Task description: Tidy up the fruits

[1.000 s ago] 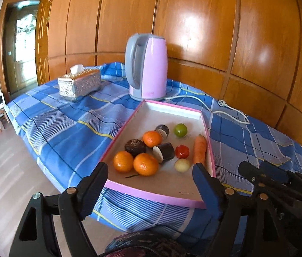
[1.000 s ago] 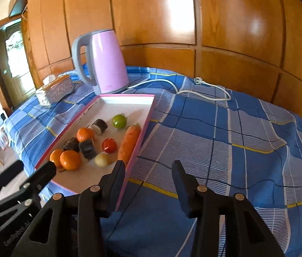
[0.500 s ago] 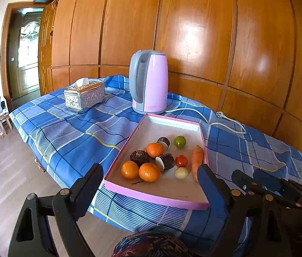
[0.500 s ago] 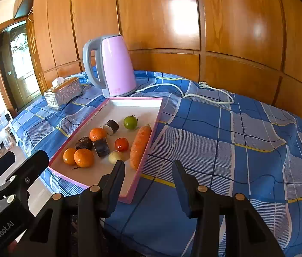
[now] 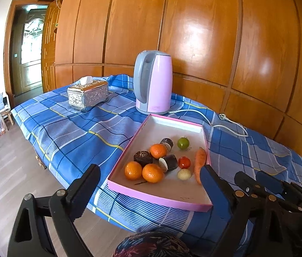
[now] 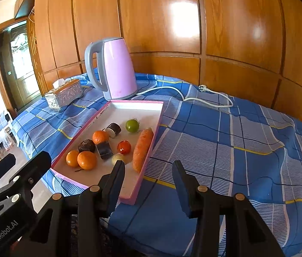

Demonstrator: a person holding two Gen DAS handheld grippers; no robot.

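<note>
Right now both grippers hang short of the near edge of the table, and nothing sits between either pair of fingers. The left gripper has its jaws spreading wider, framing the near end of the pink tray without touching it. The right gripper holds its fingers partly apart over the blue checked cloth, just right of the tray's near right corner.

All the produce lies in the near half of the tray — three oranges, two side by side at the near left and one farther in. A dark round fruit sits between them. Two dark cylinders with pale ends lie close by, one near, one far. A green fruit is farthest, a small red one and a pale round one nearer. The carrot lies along the right rim.

Beyond the tray's far end stands a pink kettle — its white cord trails right. A silver tissue box sits far left.
</note>
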